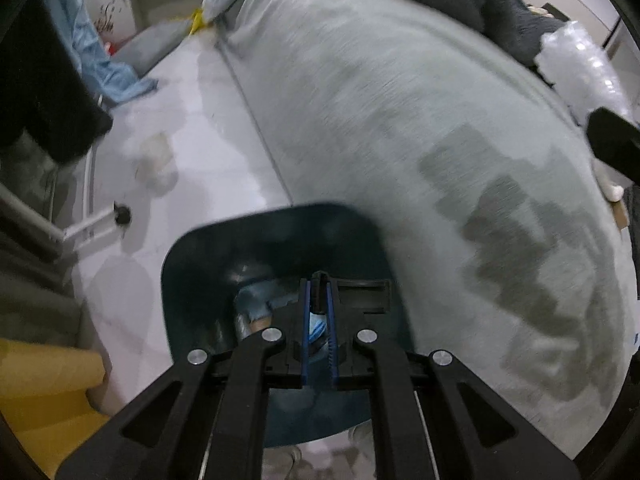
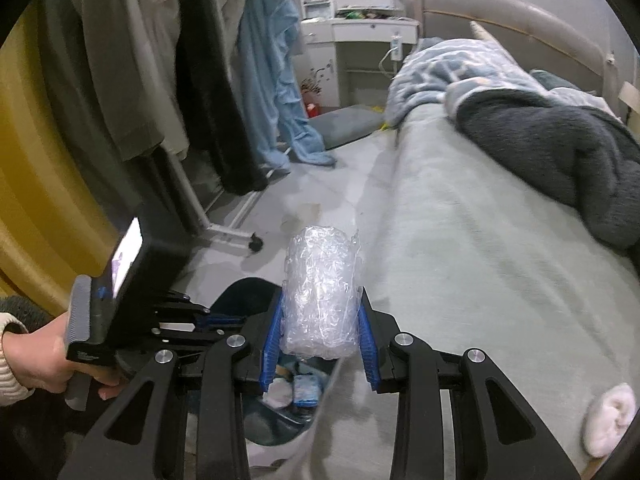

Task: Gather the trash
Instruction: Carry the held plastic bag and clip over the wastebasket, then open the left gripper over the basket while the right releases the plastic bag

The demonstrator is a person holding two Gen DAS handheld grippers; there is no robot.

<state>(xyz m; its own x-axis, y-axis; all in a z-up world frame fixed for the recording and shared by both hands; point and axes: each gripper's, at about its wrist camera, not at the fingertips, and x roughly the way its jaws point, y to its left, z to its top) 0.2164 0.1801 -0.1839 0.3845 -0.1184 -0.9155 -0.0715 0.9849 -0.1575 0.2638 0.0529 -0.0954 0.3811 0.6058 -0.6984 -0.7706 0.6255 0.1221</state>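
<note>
My left gripper (image 1: 319, 285) is shut on a thin black edge, which looks like the rim of the dark blue trash bin (image 1: 188, 248); the bin hangs under it beside the bed. Blue and white scraps lie inside the bin. My right gripper (image 2: 321, 303) is shut on a wad of clear bubble wrap (image 2: 320, 280), held just above the bin (image 2: 250, 292) at the bed's edge. In the right wrist view a hand (image 2: 44, 356) holds the left gripper (image 2: 208, 320) at the bin's near side. The left wrist view shows the bubble wrap (image 1: 580, 68) at upper right.
The bed (image 2: 460, 240) with a pale green sheet fills the right side, and a dark blanket (image 2: 560, 152) lies on it. A white crumpled wad (image 2: 612, 420) lies near the bed's front edge. A clothes rack (image 2: 192, 184) with hanging garments and a yellow curtain (image 2: 36, 200) stand left of the grey floor (image 2: 312, 188).
</note>
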